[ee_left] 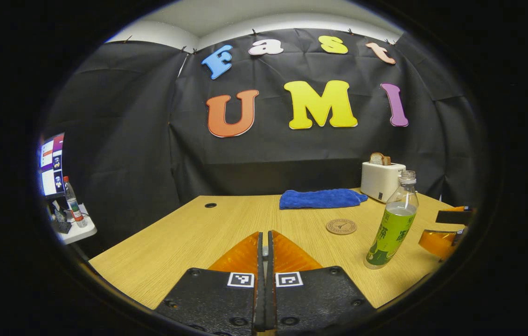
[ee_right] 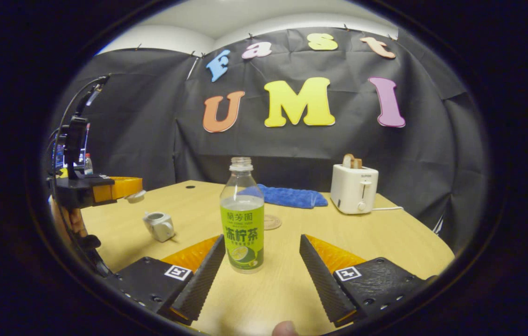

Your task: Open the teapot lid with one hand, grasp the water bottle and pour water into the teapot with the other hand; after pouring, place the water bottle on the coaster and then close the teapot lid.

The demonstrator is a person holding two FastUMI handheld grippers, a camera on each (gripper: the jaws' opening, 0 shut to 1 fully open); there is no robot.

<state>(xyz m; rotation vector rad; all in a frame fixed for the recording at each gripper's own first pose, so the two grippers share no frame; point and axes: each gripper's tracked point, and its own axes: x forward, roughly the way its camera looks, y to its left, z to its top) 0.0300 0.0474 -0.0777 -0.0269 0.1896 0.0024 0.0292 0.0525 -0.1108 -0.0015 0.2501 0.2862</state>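
A capless water bottle (ee_right: 242,219) with a green label stands upright on the table. My right gripper (ee_right: 261,239) is open, one finger on each side of the bottle's base, neither touching it. The small white teapot (ee_right: 159,225) sits to the left with its top open. Above it, my left gripper (ee_right: 126,189) holds the pale teapot lid (ee_right: 134,197) at its tips. In the left gripper view, my left gripper (ee_left: 265,233) is shut, with a sliver of the lid between its fingers. The bottle (ee_left: 392,224) and right gripper (ee_left: 446,228) are at the right there. A round coaster (ee_right: 272,221) lies behind the bottle.
A blue towel (ee_right: 292,196) lies at the back of the wooden table (ee_right: 385,233), with a white toaster (ee_right: 354,188) holding bread to its right. A side table (ee_left: 75,231) with a monitor and another bottle stands off to the left.
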